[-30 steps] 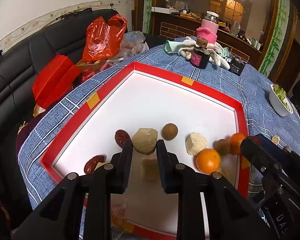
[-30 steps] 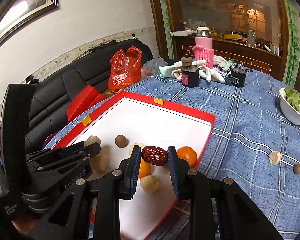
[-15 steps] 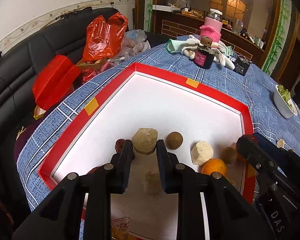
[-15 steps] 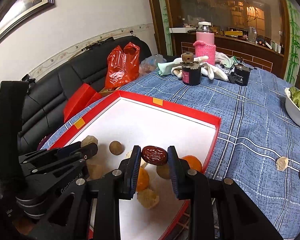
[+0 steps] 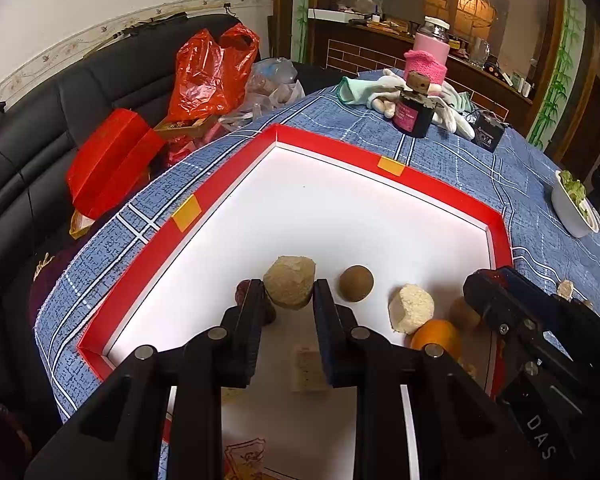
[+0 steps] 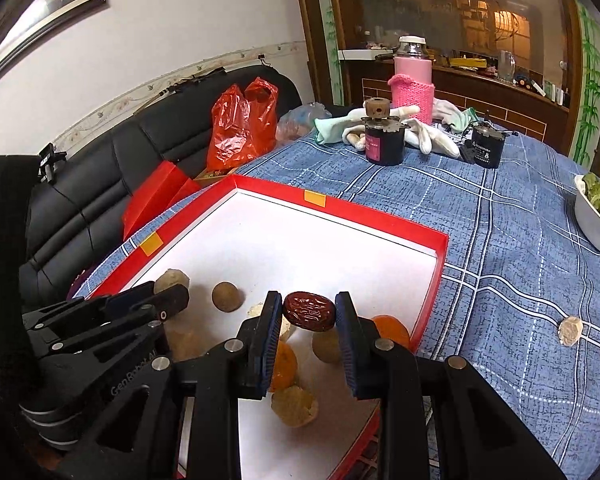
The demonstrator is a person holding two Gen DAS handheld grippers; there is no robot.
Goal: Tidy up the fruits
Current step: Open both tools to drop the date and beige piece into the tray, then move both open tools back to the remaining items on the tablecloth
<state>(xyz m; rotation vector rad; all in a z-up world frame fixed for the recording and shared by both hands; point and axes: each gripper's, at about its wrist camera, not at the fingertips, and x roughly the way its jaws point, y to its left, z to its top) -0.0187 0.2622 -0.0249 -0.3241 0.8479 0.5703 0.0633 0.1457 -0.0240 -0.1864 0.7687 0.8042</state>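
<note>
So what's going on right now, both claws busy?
Left gripper shut on tan lump, over red tray. Right gripper shut on red date. Oranges crowd the tray's near corner.

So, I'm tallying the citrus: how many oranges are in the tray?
2. One orange sits by the tray's right wall; a second orange lies partly behind the right gripper, which holds a red date. Others may be hidden.

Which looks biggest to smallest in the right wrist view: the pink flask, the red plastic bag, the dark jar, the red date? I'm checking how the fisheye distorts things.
1. Red plastic bag
2. Pink flask
3. Dark jar
4. Red date, unsure: it is held in the right gripper close to the lens, so it looks nearly jar-sized.
</note>
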